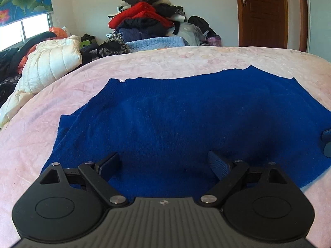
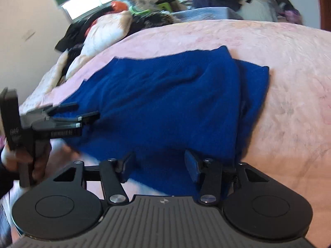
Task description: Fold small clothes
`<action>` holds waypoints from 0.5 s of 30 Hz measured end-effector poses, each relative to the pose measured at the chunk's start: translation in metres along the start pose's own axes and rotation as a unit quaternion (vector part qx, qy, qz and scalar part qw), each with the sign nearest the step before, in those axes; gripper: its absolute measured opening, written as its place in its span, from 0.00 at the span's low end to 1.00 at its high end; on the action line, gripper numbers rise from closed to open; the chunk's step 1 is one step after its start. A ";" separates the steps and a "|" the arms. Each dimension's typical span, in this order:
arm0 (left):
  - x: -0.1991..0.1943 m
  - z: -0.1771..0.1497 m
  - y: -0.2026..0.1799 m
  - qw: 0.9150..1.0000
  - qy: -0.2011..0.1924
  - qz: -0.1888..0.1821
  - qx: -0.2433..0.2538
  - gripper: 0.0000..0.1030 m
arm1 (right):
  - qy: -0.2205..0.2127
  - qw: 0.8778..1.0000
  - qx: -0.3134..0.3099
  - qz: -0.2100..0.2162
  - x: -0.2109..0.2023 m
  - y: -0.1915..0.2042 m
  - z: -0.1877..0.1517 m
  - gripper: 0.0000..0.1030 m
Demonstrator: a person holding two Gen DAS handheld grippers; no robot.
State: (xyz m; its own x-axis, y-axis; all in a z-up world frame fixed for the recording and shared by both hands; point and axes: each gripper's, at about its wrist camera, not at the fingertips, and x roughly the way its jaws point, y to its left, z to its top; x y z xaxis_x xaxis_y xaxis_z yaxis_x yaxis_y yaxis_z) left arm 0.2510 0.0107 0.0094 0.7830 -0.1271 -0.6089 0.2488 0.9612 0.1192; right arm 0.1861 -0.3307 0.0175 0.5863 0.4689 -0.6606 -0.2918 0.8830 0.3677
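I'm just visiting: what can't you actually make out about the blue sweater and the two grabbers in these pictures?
- Blue sweater: its near edge is hidden behind the left gripper in the left wrist view.
- Same near edge in the right wrist view: covered by the right gripper.
- Sweater's right sleeve: folds and motion blur obscure it in the right wrist view.
- Whether either gripper touches the fabric: cannot tell.

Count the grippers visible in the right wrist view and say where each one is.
2. The right gripper sits open at the bottom centre over the blue garment. The left gripper comes in from the left edge at the garment's near-left edge; its jaw state is unclear here.
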 end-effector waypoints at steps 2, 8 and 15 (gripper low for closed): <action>0.001 0.002 0.002 1.000 0.005 -0.002 -0.007 0.91 | 0.011 1.000 -0.001 -0.005 -0.002 0.002 0.001 0.51; -0.038 0.003 0.018 0.998 -0.030 -0.008 -0.056 0.90 | -0.011 0.999 0.029 0.043 -0.022 0.020 0.027 0.53; -0.056 -0.015 0.008 0.996 -0.025 -0.031 -0.077 0.90 | -0.017 0.981 0.110 0.160 0.033 0.040 0.093 0.74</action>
State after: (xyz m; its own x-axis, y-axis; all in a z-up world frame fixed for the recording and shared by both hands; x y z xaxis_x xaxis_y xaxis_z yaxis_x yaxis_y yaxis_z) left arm 0.2008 0.0296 0.0332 0.7969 -0.1952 -0.5717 0.2095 0.9769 -0.0414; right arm 0.2643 -0.2822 0.0709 0.5173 0.7164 -0.4682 -0.2966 0.6632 0.6872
